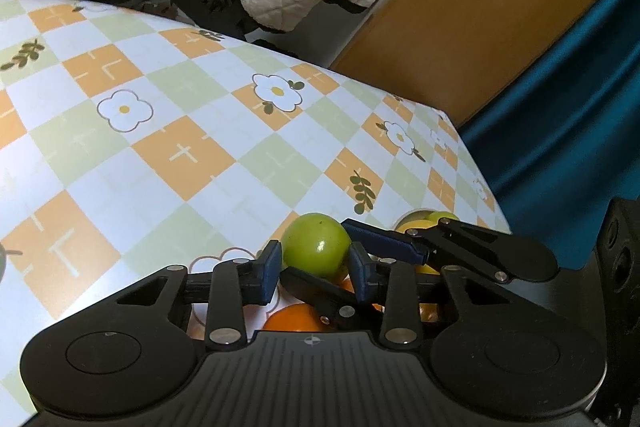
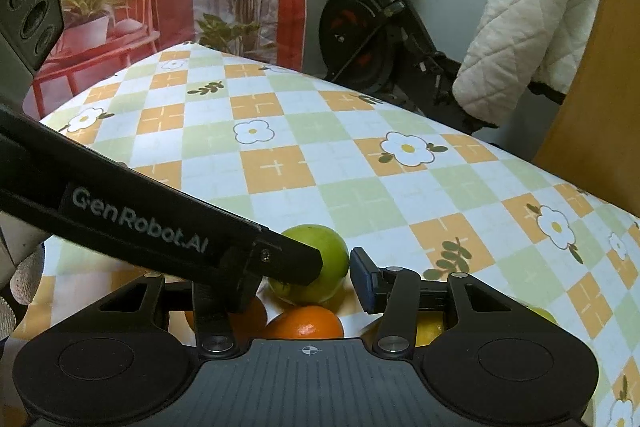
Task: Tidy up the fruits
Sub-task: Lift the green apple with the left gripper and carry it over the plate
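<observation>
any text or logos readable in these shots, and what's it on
"GenRobot.AI": white lettering on the black arm of the left gripper, which crosses the right wrist view toward the green fruit.
No other text is readable in either view; the tablecloth bears only flowers and crosses.

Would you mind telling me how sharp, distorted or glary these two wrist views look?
Left wrist view: strong fisheye bends the table edge; a small highlight sits on the green fruit. Right wrist view: similar curvature, soft even light, the orange crisp.
</observation>
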A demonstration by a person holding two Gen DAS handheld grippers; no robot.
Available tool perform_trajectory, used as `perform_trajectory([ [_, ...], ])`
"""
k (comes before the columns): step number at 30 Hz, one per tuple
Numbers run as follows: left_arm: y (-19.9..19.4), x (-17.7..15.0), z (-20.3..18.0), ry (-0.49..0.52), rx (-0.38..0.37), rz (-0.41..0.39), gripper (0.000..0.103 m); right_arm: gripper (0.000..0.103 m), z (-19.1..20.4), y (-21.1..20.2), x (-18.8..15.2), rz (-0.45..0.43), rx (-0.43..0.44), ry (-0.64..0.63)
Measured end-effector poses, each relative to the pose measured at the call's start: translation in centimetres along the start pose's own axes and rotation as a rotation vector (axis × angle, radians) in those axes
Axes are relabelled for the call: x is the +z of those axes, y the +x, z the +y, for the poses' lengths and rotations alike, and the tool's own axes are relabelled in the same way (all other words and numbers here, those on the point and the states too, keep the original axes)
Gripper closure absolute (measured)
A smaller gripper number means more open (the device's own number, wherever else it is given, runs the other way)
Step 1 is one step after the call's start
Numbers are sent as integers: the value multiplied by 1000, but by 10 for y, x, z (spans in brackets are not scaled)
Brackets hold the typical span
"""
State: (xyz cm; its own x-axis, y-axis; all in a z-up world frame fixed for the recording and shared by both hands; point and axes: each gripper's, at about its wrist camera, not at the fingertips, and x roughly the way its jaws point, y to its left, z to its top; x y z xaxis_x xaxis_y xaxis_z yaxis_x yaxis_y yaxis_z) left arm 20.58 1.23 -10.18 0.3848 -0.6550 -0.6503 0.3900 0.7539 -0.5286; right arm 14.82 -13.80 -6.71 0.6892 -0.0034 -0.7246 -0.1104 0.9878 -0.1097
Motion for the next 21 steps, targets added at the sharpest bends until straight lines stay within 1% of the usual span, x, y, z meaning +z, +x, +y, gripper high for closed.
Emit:
perform_trajectory([
  [10, -3, 2, 19, -99, -38, -25, 65, 59, 3, 8, 4, 22, 7, -11],
  [16, -3, -1, 14, -83, -35, -19, 66, 59, 3, 7, 3, 8, 13, 3],
  [21, -9, 0, 8, -61, -25, -35, 66, 59, 2, -1, 1, -26, 17, 18],
])
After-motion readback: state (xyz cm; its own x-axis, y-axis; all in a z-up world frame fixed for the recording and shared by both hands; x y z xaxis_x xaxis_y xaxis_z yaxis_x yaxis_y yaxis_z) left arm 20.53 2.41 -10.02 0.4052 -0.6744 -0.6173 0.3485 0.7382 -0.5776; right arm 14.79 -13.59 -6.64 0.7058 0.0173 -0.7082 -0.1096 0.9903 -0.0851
